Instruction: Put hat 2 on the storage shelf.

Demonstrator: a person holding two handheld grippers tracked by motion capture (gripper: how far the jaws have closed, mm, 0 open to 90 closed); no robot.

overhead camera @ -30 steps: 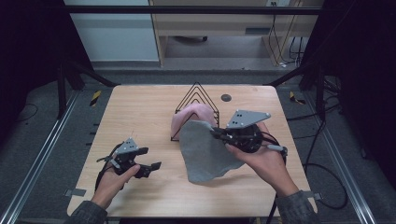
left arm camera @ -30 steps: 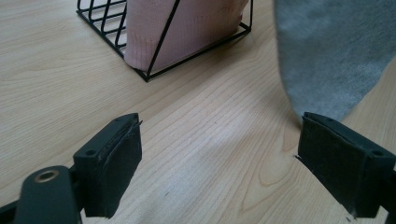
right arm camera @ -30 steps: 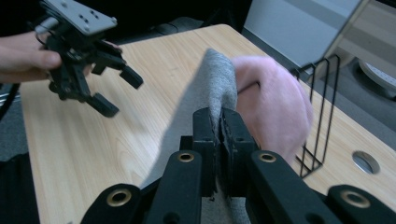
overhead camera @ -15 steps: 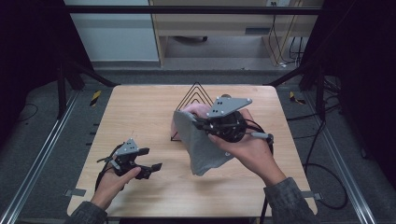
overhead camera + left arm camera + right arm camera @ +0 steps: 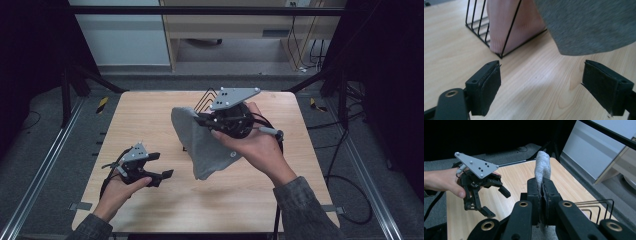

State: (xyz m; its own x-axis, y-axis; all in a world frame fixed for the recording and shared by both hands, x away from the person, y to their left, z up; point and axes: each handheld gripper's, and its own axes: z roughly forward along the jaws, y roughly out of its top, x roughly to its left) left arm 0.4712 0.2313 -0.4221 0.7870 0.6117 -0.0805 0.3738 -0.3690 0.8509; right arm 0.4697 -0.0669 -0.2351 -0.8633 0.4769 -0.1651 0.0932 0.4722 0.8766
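Grey cloth is hanging in the air above the middle of the table, lifted clear of the wood; its lower end is dangling free, and in the left gripper view its rounded edge is hovering over the tabletop without touching. The right hand-held gripper is pinching the cloth's upper edge. In the right gripper view the jaws are pressed together with a strip of the grey fabric standing up between them, so the hold looks firm.

Just behind the cloth, a black wire rack is standing on the table. A pink cloth is already sitting in it, leaning between the wires. Judgement: one piece is stowed, and the grey one is partway there, picked up and raised but not yet in a slot.

The left hand-held gripper is resting low near the front left of the table, well apart from the rack. Its jaws are spread wide with nothing between them.

Still to do, as it appears: carrying the grey cloth over the rack, lowering it between the wires, letting go. The loose lower end may be catching on the wire tops; the idle gripper could be steadying it.
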